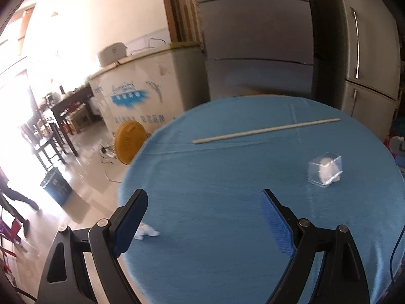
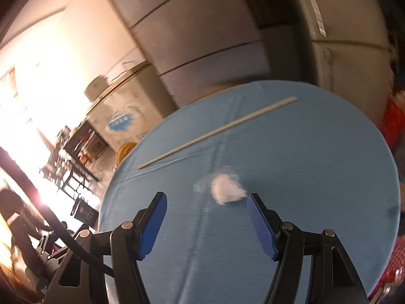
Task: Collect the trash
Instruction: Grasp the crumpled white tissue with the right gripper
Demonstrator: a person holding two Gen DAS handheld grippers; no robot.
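I see a round bench (image 1: 227,172) covered in blue cloth. A long pale stick (image 1: 265,130) lies near its far edge, a clear plastic box (image 1: 325,168) toward its right edge, and a crumpled white tissue (image 1: 148,231) at its left edge.

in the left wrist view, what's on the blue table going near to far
crumpled tissue by the near left edge → clear plastic box with something pale inside → long wooden stick lying across the far side of the table
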